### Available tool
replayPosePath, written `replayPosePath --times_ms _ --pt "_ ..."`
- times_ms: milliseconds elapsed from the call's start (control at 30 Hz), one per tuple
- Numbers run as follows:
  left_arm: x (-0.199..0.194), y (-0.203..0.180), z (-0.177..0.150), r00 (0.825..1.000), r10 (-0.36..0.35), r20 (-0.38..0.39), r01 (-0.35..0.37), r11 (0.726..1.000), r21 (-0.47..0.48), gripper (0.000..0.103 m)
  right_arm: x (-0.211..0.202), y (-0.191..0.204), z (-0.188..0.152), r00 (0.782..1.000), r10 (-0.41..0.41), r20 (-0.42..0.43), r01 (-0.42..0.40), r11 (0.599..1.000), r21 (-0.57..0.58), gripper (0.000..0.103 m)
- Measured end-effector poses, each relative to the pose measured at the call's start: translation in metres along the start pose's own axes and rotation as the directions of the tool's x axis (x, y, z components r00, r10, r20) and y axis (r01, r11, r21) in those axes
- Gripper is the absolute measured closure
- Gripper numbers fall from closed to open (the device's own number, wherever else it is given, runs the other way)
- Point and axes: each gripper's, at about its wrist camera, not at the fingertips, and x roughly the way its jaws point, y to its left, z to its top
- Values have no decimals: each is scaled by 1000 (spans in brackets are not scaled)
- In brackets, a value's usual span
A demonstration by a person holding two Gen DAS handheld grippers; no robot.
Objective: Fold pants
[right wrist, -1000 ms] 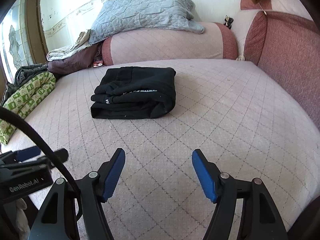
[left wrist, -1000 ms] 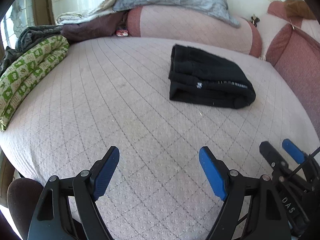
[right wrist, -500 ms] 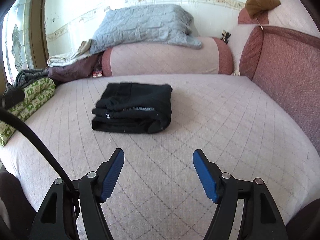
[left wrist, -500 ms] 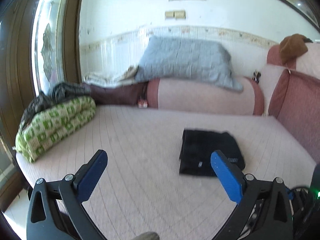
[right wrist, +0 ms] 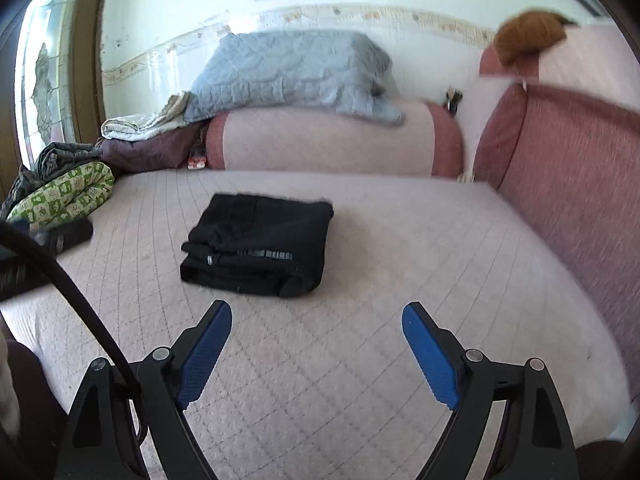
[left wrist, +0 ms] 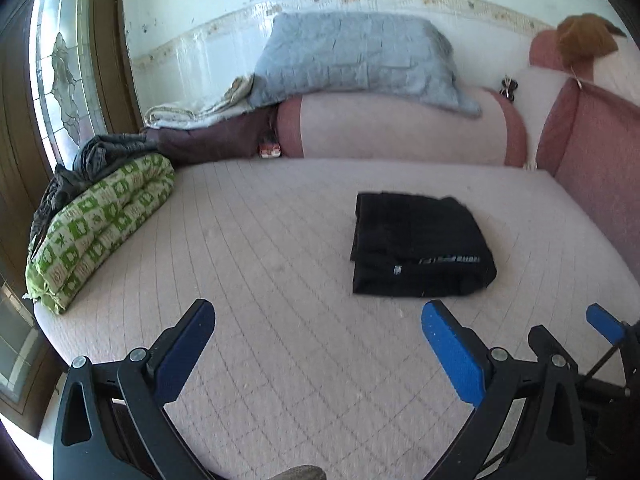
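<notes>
The black pants [left wrist: 418, 246] lie folded in a compact rectangle on the pink quilted bed [left wrist: 256, 264]. They also show in the right wrist view [right wrist: 260, 250], left of centre. My left gripper [left wrist: 316, 344] is open and empty, held above the bed's near edge, short of the pants. My right gripper [right wrist: 318, 350] is open and empty too, above the bed in front of the pants. The right gripper's blue tip [left wrist: 604, 322] shows at the right edge of the left wrist view.
A green patterned quilt [left wrist: 100, 228] with dark clothes on it lies at the bed's left edge. A pink bolster [left wrist: 400, 128] with a grey-blue pillow [left wrist: 360, 60] on top lines the back. A red cushion [right wrist: 568, 184] stands along the right side.
Both grippers have pulled back and tilted up from the bed, so the wall and more of the room show. The folded pants have stayed in place. Both grippers stayed open.
</notes>
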Motion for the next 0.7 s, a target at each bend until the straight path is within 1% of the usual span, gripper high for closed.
replayPosePath --times_ms 133,267,700 --pt "7 6 -10 999 10 -34 -10 1000 -6 0 13 4 -10 999 17 -51 -17 1000 6 12" --pt "15 10 -14 998 -10 -69 9 1000 -25 0 19 8 -16 996 36 -79 -35 999 13 12" --pt "27 15 -23 994 -25 -104 23 1000 -21 0 27 23 -27 991 42 -127 -44 999 -11 12"
